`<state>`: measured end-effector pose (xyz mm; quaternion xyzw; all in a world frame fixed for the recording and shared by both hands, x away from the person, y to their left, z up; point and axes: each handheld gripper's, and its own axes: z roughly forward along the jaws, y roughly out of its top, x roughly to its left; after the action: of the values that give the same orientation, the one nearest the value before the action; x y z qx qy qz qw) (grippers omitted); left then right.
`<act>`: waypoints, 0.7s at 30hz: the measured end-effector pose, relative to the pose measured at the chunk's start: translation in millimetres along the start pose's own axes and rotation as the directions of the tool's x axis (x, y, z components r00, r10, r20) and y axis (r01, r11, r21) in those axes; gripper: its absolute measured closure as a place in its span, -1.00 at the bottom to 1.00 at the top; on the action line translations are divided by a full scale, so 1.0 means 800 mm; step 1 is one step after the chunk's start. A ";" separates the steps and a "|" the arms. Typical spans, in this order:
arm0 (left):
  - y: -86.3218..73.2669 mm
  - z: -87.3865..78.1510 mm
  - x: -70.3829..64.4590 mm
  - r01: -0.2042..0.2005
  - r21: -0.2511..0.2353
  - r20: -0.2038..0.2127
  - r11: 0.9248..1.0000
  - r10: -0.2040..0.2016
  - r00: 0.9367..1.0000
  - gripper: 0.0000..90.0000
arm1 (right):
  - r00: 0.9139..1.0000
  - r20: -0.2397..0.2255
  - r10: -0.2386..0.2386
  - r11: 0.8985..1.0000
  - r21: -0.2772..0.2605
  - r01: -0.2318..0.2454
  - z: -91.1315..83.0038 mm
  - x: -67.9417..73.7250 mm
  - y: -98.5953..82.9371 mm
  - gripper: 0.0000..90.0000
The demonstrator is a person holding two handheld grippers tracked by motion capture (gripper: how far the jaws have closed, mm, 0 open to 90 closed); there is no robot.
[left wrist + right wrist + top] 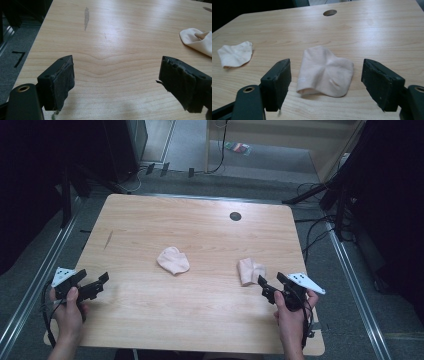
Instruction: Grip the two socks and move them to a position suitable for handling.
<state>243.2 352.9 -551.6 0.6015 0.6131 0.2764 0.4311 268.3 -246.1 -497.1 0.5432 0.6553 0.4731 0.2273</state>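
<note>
Two pale pink socks lie on the wooden table point(200, 310). One sock point(173, 260) point(235, 54) point(198, 41) is bunched near the table's middle. The other sock point(250, 271) point(325, 71) lies folded at the right, just ahead of my right gripper point(270, 283) point(325, 83), which is open with its jaws on either side of the sock, not touching it. At the left edge of the table my left gripper point(94, 281) point(116, 83) is open over bare wood, well to the left of the bunched sock.
A round cable hole point(235, 216) point(329, 12) sits near the table's far edge. A dark streak point(108, 239) point(86, 16) marks the wood at the left. Cables and dark stands point(320, 195) crowd the floor around the table.
</note>
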 end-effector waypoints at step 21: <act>0.000 0.000 0.001 0.007 0.005 0.004 1.000 -0.007 1.000 -0.70 | 1.000 -0.004 -0.029 0.987 0.158 0.029 0.085 0.016 0.004 -0.37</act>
<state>243.5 353.8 -551.7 0.6012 0.6150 0.2719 0.4317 321.1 -209.0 -521.8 0.5495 0.6988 0.4168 0.1899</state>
